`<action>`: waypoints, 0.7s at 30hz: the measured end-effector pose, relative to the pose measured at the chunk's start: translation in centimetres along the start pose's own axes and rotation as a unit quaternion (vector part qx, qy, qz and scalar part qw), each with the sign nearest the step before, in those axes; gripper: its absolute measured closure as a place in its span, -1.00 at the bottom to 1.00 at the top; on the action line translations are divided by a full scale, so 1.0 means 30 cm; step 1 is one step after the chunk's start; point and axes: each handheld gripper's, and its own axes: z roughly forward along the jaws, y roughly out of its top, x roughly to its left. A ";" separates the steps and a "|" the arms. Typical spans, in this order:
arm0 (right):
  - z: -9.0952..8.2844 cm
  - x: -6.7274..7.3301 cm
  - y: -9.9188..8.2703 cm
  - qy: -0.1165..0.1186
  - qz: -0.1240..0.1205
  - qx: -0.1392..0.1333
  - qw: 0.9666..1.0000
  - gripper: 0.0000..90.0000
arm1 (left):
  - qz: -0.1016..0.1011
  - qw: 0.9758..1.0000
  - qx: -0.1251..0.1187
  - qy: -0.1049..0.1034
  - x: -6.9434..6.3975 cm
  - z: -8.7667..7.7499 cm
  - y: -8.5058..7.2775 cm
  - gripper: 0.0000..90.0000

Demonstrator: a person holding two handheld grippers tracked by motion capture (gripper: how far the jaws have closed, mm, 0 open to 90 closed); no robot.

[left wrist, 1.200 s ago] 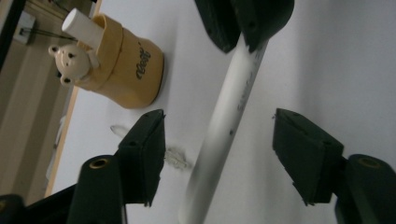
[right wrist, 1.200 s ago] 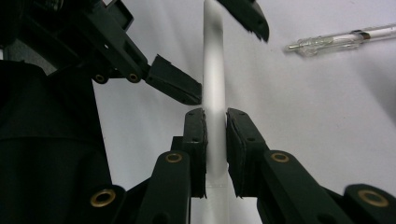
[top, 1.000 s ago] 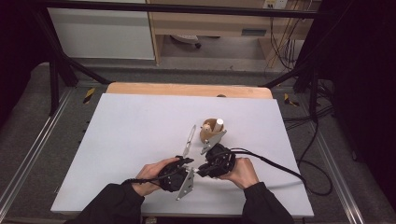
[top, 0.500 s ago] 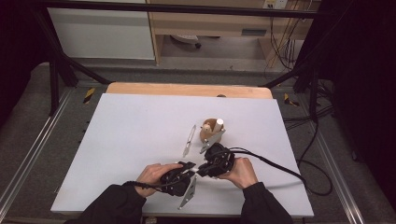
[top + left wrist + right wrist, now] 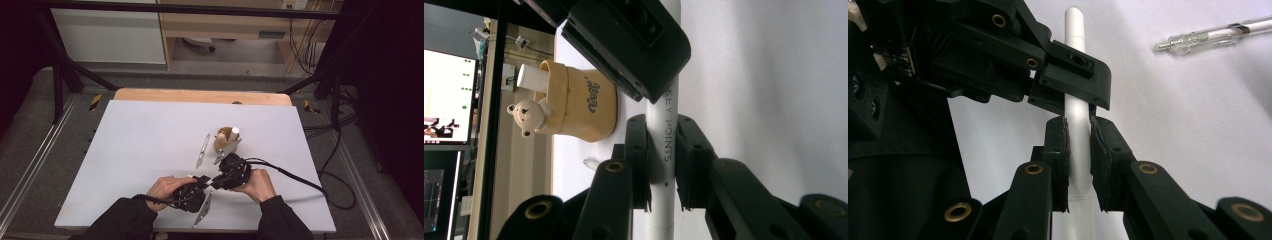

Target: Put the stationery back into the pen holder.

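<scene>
A white pen (image 5: 1079, 107) printed "KEY POINTS" (image 5: 667, 137) is gripped by both grippers near the table's front middle. My right gripper (image 5: 1078, 125) is shut on the barrel, its pads pressed to both sides. Just beyond it along the barrel, my left gripper (image 5: 661, 125) has just been closing, and its pads now press on the pen. In the high view the left gripper (image 5: 202, 181) and the right gripper (image 5: 216, 181) meet tip to tip. A tan bear-shaped pen cup (image 5: 226, 139) (image 5: 574, 102) stands upright behind them with a white item in it.
A clear pen (image 5: 202, 150) (image 5: 1218, 35) lies on the white table top (image 5: 140, 145) left of the cup. The right gripper's black cable (image 5: 300, 182) trails off to the right. A wooden strip (image 5: 200, 96) runs along the table's far edge.
The left gripper has edged toward the right gripper's tips, coming onto the white pen. The right hand has stayed where it was.
</scene>
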 end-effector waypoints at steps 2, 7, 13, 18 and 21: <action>0.001 -0.002 0.000 0.002 0.002 0.002 1.000 0.74 | 0.000 1.000 0.001 -0.004 -0.002 0.000 0.001 0.73; -0.008 -0.006 -0.005 0.004 0.006 -0.007 1.000 0.66 | -0.007 1.000 0.010 -0.008 -0.001 0.002 -0.005 0.73; -0.071 -0.026 -0.049 -0.008 0.029 -0.054 0.998 0.33 | -0.030 0.999 0.024 -0.018 0.006 0.004 -0.024 0.73; -0.124 -0.059 -0.107 -0.019 0.046 -0.099 0.994 -0.15 | -0.063 0.997 0.032 -0.028 0.019 0.006 -0.041 0.73; -0.143 -0.078 -0.149 -0.045 0.052 -0.122 0.990 -0.41 | -0.083 0.995 0.039 -0.031 0.029 0.008 -0.053 0.73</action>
